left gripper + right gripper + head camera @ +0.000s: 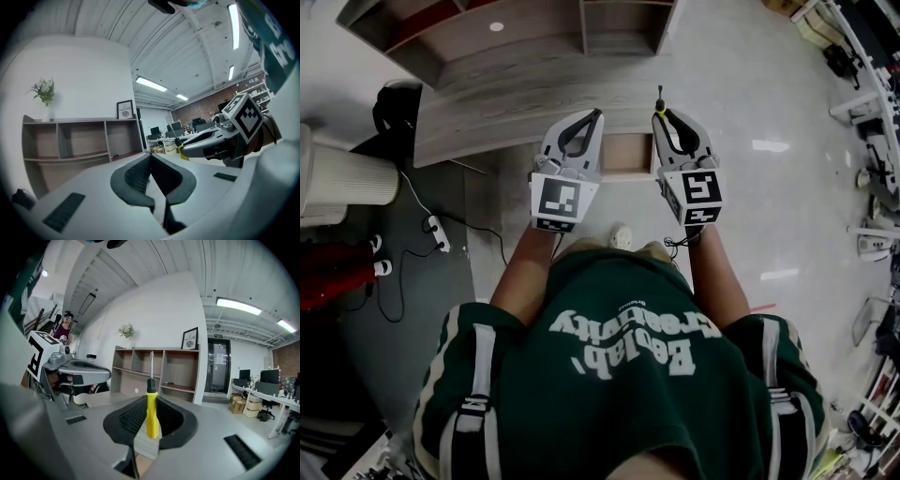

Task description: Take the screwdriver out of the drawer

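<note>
The screwdriver (152, 412) has a yellow handle and a thin metal shaft that points upward. My right gripper (152, 401) is shut on the handle, and the tool stands upright between the pads. In the head view the shaft tip (659, 95) sticks out beyond the right gripper (662, 116), above the open wooden drawer (628, 157) under the desk (487, 108). My left gripper (597, 114) is raised beside it, shut, with nothing between its fingers (140, 173). From the left gripper view the right gripper (211, 140) shows with a bit of yellow handle (184, 155).
A wooden shelf unit (159, 366) stands behind the desk, with a vase of flowers (45, 93) and a framed picture (125, 109) on top. On the floor at the left are a white ribbed appliance (347, 178), a power strip (438, 232) and cables. Office desks (872, 122) line the right.
</note>
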`<state>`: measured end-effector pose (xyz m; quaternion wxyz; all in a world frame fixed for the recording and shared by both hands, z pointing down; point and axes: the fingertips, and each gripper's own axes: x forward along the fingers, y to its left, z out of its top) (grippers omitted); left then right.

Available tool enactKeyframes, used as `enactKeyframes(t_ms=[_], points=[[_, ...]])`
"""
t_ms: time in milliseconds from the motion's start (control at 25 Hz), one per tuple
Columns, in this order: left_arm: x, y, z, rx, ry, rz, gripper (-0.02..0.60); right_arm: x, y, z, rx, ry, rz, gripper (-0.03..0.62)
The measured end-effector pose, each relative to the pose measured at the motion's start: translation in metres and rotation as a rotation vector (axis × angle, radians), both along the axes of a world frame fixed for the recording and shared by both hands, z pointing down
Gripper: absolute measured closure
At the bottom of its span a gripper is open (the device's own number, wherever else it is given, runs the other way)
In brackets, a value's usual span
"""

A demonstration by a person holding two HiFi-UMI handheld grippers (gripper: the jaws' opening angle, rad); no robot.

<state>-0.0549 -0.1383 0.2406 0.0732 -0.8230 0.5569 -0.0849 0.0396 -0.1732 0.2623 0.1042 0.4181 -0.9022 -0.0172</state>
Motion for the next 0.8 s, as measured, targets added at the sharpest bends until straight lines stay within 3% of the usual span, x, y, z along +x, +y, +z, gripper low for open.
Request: enactKeyframes(t_ms=[440, 800], points=[[-0.062, 0.036, -0.028, 0.032, 0.016, 0.007, 0.565, -0.046, 0.044, -0.010, -0.002, 0.002, 0.054, 0.516], [-0.066, 0.072, -0.017, 0.015, 0.017, 0.031, 0.565, -0.061, 0.084, -0.015, 0.017, -0.003, 0.033, 0.516]])
